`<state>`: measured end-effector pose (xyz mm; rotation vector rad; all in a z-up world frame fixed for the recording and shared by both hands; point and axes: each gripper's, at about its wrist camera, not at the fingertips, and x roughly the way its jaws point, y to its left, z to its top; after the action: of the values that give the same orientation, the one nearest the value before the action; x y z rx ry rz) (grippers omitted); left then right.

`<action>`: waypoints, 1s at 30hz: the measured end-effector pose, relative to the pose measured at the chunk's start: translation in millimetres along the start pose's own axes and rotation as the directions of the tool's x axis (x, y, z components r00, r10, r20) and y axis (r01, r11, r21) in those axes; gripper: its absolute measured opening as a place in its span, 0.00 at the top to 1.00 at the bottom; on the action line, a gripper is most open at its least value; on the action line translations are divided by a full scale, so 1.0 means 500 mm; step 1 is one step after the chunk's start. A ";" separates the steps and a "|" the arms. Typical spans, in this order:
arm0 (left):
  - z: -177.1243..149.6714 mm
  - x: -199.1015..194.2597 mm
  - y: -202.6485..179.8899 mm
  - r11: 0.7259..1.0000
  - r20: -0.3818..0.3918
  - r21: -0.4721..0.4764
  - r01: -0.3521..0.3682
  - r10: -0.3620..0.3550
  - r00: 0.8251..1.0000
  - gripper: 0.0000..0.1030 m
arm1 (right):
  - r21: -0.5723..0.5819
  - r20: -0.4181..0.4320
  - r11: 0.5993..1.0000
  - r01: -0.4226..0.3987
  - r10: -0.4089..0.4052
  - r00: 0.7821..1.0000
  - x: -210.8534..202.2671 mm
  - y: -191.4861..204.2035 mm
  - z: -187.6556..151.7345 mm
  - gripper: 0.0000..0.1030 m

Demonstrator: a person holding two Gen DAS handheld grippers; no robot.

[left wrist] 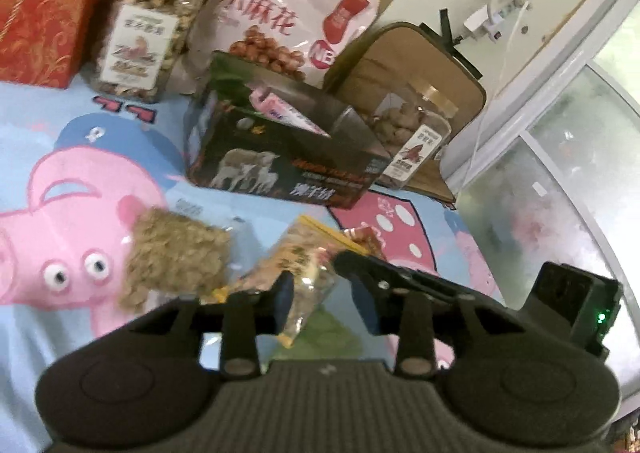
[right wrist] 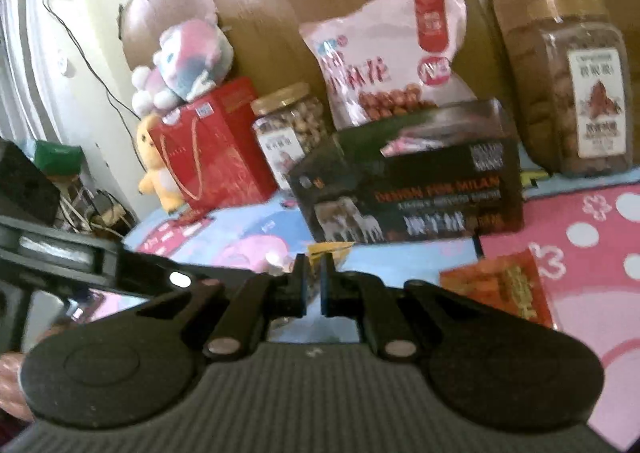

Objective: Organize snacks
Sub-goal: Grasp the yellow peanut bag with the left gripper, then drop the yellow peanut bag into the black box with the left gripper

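In the left wrist view my left gripper point(left wrist: 324, 301) is open over a clear yellow-edged snack packet point(left wrist: 300, 273) lying on the blue cartoon sheet; the packet lies between its fingers. A clear packet of brown flakes point(left wrist: 176, 257) lies to its left. The open black box point(left wrist: 280, 141) with pink packets inside stands behind. The right gripper's arm point(left wrist: 400, 277) reaches in beside the packet. In the right wrist view my right gripper point(right wrist: 314, 273) is nearly closed on the packet's yellow edge point(right wrist: 330, 249). An orange-red packet point(right wrist: 500, 285) lies to its right, and the black box point(right wrist: 408, 181) stands ahead.
A pink snack bag point(left wrist: 288, 13), a nut jar point(left wrist: 148, 33) and a red gift bag point(left wrist: 44, 5) line the back. Another jar point(left wrist: 412, 137) leans on a brown cushion point(left wrist: 420, 65). Plush toys point(right wrist: 188, 57) sit on the red bag point(right wrist: 212, 149). The bed edge and floor point(left wrist: 560, 193) are on the right.
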<state>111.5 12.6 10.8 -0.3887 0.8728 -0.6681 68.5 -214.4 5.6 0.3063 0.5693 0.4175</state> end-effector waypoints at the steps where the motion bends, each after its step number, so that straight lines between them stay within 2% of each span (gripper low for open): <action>1: -0.003 -0.007 0.013 1.000 0.006 -0.026 -0.002 0.002 1.000 0.59 | 0.004 -0.008 1.000 -0.004 0.004 1.000 -0.008 -0.004 -0.009 0.92; 5: -0.020 -0.015 0.067 0.992 -0.012 -0.126 0.000 -0.002 1.000 0.58 | 0.030 -0.041 0.999 -0.023 0.024 0.999 -0.039 -0.007 -0.044 0.90; 8: -0.033 0.001 0.093 0.983 -0.048 -0.180 -0.017 0.008 0.999 0.52 | 0.036 -0.083 0.998 -0.056 0.059 0.995 -0.049 -0.009 -0.060 0.86; 9: -0.034 0.005 0.098 0.982 -0.055 -0.190 -0.023 0.013 0.998 0.52 | 0.031 -0.078 0.999 -0.045 0.047 0.996 -0.054 -0.008 -0.061 0.83; 11: -0.034 0.012 0.105 0.977 -0.060 -0.212 -0.008 -0.005 0.998 0.50 | 0.055 -0.057 0.998 -0.011 0.014 0.998 -0.060 -0.022 -0.057 0.57; 13: -0.026 0.017 0.110 0.971 -0.062 -0.238 0.012 -0.027 0.998 0.46 | 0.140 -0.054 0.990 -0.024 0.032 0.998 -0.059 -0.048 -0.048 0.53; 18: -0.005 0.034 0.109 0.966 -0.063 -0.256 0.036 -0.054 0.997 0.46 | 0.242 -0.068 0.968 -0.061 0.080 0.994 -0.028 -0.086 -0.024 0.53; 19: -0.003 0.041 0.110 0.964 -0.066 -0.264 0.035 -0.054 0.996 0.53 | 0.262 -0.077 0.962 -0.072 0.096 0.992 -0.015 -0.089 -0.022 0.53; 20: -0.002 0.052 0.110 0.962 -0.076 -0.272 0.034 -0.056 0.996 0.67 | 0.283 -0.091 0.956 -0.082 0.112 0.990 0.000 -0.091 -0.020 0.54; 21: -0.002 0.062 0.110 0.961 -0.089 -0.275 0.035 -0.062 0.994 0.73 | 0.297 -0.103 0.950 -0.095 0.130 0.986 0.011 -0.093 -0.021 0.55; 22: -0.003 0.067 0.106 0.963 -0.094 -0.268 0.029 -0.056 0.994 0.74 | 0.310 -0.115 0.944 -0.111 0.153 0.982 0.025 -0.090 -0.024 0.69; 23: -0.003 0.066 0.099 0.968 -0.087 -0.249 0.019 -0.042 0.995 0.75 | 0.309 -0.125 0.945 -0.108 0.153 0.980 0.035 -0.085 -0.025 0.80; 25: 0.001 0.050 0.077 0.982 -0.070 -0.187 0.027 -0.040 0.997 0.75 | 0.256 -0.110 0.962 -0.092 0.124 0.986 0.028 -0.066 -0.022 0.84; 30: 0.054 0.015 0.029 0.995 0.000 -0.077 0.056 -0.056 0.998 0.76 | 0.166 -0.013 0.980 -0.109 0.113 0.994 -0.017 -0.032 0.015 0.85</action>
<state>142.4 19.5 14.1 -0.4830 0.8944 -0.6879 70.8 -233.5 9.2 0.4946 0.6112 0.4831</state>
